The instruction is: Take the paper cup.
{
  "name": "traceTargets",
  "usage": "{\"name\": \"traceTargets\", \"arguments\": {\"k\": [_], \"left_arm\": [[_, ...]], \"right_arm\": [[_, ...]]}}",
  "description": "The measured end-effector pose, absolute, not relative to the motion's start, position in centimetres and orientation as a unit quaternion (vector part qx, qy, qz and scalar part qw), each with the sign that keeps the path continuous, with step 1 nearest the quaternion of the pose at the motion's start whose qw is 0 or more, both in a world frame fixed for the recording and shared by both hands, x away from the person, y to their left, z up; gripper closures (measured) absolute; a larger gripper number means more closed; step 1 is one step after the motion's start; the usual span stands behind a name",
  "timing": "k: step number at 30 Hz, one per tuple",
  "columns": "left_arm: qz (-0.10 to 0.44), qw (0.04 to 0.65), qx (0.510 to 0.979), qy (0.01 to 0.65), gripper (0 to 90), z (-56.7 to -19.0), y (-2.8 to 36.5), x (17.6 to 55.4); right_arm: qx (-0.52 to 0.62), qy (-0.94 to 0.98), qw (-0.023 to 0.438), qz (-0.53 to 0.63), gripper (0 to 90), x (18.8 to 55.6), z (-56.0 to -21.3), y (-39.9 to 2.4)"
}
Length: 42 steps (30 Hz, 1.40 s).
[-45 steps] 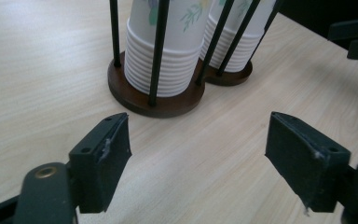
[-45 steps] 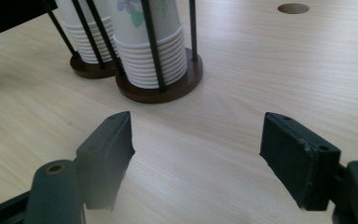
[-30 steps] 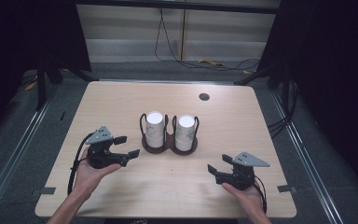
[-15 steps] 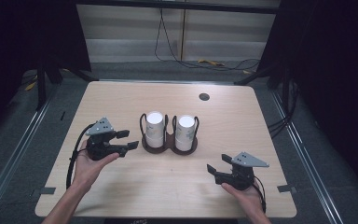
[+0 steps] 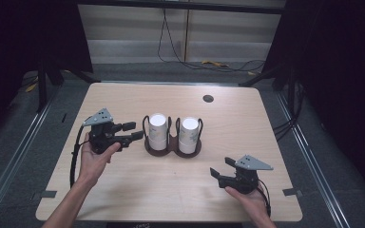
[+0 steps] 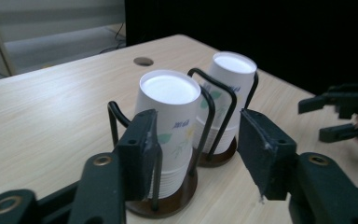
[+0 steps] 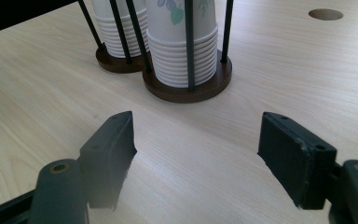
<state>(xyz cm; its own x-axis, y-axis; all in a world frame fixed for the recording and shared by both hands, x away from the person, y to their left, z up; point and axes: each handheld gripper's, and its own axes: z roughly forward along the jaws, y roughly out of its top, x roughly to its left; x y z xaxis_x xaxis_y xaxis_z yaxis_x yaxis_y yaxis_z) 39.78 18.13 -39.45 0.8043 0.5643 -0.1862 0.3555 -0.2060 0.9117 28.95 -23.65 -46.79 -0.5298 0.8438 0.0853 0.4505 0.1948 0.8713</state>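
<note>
Two stacks of upside-down white paper cups stand in a dark wire holder [image 5: 171, 149] at the table's middle: the left stack [image 5: 157, 130] and the right stack [image 5: 189, 133]. My left gripper [image 5: 133, 130] is held above the table just left of the holder and points at the left stack [image 6: 168, 116]. Its jaws have just been closing, but a gap remains with nothing in it, and the tips stop short of the cups. My right gripper [image 5: 221, 167] rests at the front right, open and empty, facing the holder's base [image 7: 186, 91].
A round hole [image 5: 208, 99] sits in the tabletop at the back right. Bare wood lies between each gripper and the holder. The right gripper also shows far off in the left gripper view [image 6: 340, 116]. Cables run over the floor behind the table.
The left hand has lifted its gripper and carried it right, toward the cup holder, and its jaws have narrowed. The right gripper has stayed put.
</note>
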Motion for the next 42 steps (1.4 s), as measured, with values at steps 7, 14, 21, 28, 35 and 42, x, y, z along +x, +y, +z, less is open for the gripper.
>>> {"name": "traceTargets", "arguments": {"k": [7, 14, 21, 28, 35, 42], "left_arm": [[0.103, 0.527, 0.789, 0.298, 40.4, -39.3, 16.8, 40.6], [0.108, 0.511, 0.803, 0.286, 29.9, -38.2, 15.5, 41.2], [0.124, 0.486, 0.813, 0.295, 25.5, -38.0, 13.8, 42.7], [0.118, 0.484, 0.820, 0.281, 27.3, -37.4, 12.5, 43.6], [0.096, 0.480, 0.822, 0.291, 27.5, -37.7, 12.0, 45.1], [0.100, 0.475, 0.824, 0.292, 28.5, -38.1, 11.8, 45.7]], "right_arm": [[0.435, 0.745, 0.211, 0.460, 27.0, 28.9, -46.8, -23.6], [0.430, 0.748, 0.210, 0.460, 27.0, 29.0, -46.9, -23.5], [0.426, 0.750, 0.211, 0.460, 26.8, 29.0, -46.9, -23.5], [0.428, 0.749, 0.209, 0.460, 26.2, 29.0, -47.0, -23.5], [0.429, 0.747, 0.206, 0.465, 23.0, 29.0, -47.0, -23.5], [0.427, 0.745, 0.197, 0.472, 15.0, 29.1, -47.1, -23.5]]}}
